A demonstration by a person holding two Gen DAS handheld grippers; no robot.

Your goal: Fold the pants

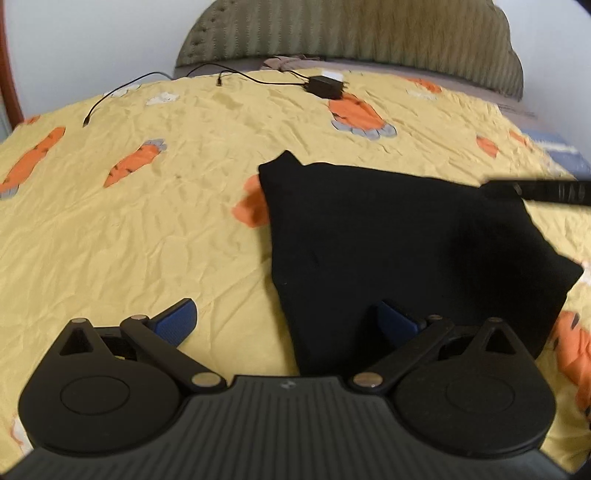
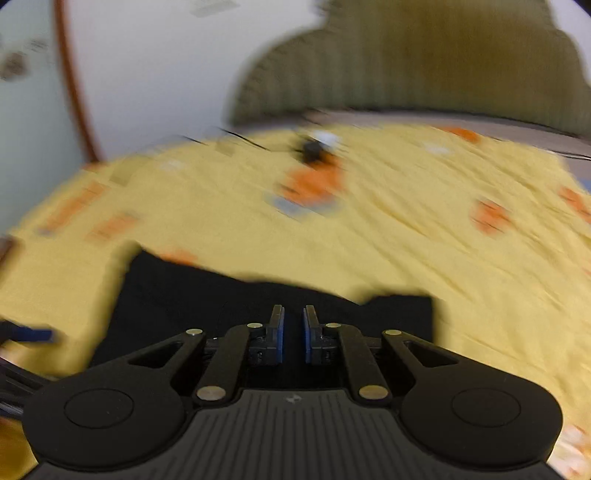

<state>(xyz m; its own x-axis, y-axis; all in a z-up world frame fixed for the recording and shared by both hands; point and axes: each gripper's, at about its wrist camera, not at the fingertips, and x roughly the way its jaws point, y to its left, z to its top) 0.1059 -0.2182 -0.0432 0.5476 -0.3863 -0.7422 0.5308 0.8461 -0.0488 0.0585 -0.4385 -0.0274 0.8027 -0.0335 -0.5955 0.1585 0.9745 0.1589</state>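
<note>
The black pants (image 1: pixel 399 251) lie folded into a compact dark shape on the yellow bedspread (image 1: pixel 147 221). My left gripper (image 1: pixel 286 314) is open wide just above the bed, its right blue pad (image 1: pixel 397 315) over the pants' near edge, its left pad (image 1: pixel 177 319) over bare sheet. In the blurred right wrist view my right gripper (image 2: pixel 293 332) hovers over the pants (image 2: pixel 207 299) with its blue pads a narrow gap apart and nothing between them. The right gripper's black finger shows at the right edge of the left wrist view (image 1: pixel 543 190).
A black charger (image 1: pixel 325 86) with a long cable (image 1: pixel 122 88) lies at the far side of the bed. A green striped headboard (image 1: pixel 369 33) stands behind it. The bedspread has orange tiger prints.
</note>
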